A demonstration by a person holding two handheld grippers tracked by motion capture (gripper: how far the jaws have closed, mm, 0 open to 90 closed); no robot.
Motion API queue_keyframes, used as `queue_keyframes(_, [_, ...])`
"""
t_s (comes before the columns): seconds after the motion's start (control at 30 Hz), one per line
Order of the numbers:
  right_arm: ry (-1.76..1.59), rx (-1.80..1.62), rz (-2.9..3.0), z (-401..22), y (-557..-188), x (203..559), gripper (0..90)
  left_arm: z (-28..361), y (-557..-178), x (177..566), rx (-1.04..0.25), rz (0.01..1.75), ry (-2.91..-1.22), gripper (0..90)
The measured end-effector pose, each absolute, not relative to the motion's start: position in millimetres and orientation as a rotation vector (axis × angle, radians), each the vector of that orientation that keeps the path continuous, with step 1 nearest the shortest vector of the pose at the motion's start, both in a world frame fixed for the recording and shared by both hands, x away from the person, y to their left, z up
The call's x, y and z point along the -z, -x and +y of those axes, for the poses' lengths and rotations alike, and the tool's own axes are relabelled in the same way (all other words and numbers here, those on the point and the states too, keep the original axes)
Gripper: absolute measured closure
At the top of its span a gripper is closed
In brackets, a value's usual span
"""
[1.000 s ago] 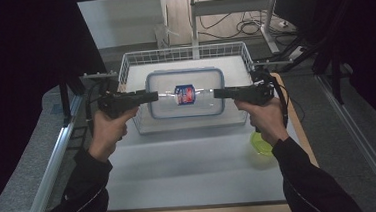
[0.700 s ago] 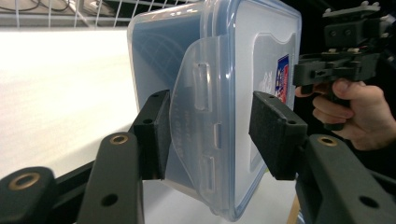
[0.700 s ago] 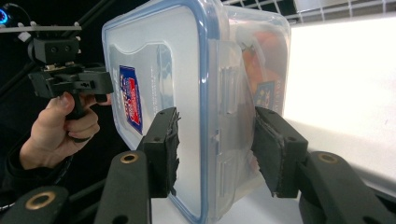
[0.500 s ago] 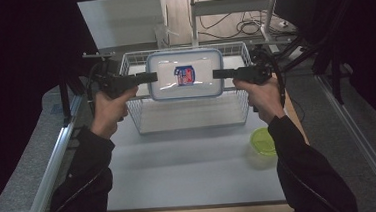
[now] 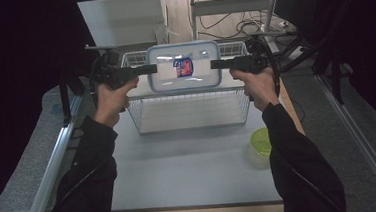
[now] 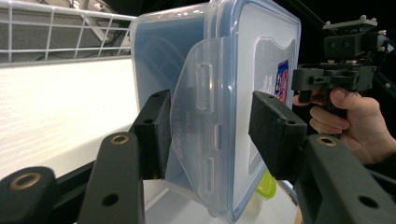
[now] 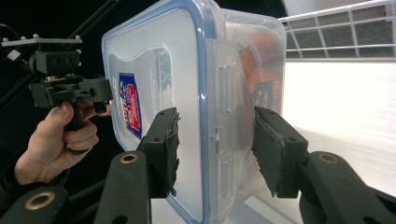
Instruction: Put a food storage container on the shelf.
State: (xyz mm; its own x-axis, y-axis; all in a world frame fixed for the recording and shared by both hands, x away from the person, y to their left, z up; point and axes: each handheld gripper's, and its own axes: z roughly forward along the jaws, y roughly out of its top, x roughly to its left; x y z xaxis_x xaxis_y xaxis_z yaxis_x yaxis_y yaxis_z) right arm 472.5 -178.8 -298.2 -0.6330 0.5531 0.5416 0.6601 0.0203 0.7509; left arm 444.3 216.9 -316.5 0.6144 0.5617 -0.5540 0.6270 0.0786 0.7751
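Note:
A clear plastic box (image 5: pixel 184 68) with a blue-rimmed lid and a red and blue label hangs in the air over the far part of the wire basket (image 5: pixel 191 111). My left gripper (image 5: pixel 151 68) is shut on its left end and my right gripper (image 5: pixel 216 64) on its right end. In the left gripper view the box (image 6: pixel 219 70) stands on edge between the pads (image 6: pixel 156 130), which clamp its side clip. In the right gripper view the box (image 7: pixel 187 84) sits between the pads (image 7: pixel 273 149) in the same way. Something orange shows dimly inside the box.
The white wire basket stands at the far middle of the pale table (image 5: pixel 191 176). A green round lid or bowl (image 5: pixel 261 141) lies on the table at the right, under the right forearm. Metal rails run along both table sides, and shelving with cables stands beyond.
Both hands have carried the box up and away from the person, out of the basket's inside to above its far rim. Both grips stay the same.

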Motion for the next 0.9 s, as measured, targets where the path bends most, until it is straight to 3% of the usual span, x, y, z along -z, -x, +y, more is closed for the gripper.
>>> queue_keyframes(0.27, [1.323,1.689,-2.148,-181.1,-483.1,307.2,51.7,215.3,-454.4,325.2,0.072,1.023,-1.566,50.1])
queue_keyframes(0.6, [1.307,1.74,-2.165,-180.1,-483.8,311.2,49.4,208.7,-452.1,325.3,-0.07,1.0,-1.655,42.2])
queue_keyframes(0.67, [1.324,1.733,-2.191,-178.4,-484.4,311.5,46.2,207.1,-452.4,326.6,-0.09,1.012,-1.677,44.5])
queue_keyframes(0.77, [1.357,1.728,-2.165,-176.2,-488.4,316.1,41.2,202.4,-455.4,331.6,-0.085,1.038,-1.67,40.6])
queue_keyframes(0.9, [1.368,1.746,-2.093,-178.2,-494.6,320.8,40.9,202.1,-458.0,333.4,-0.075,1.049,-1.643,39.4])
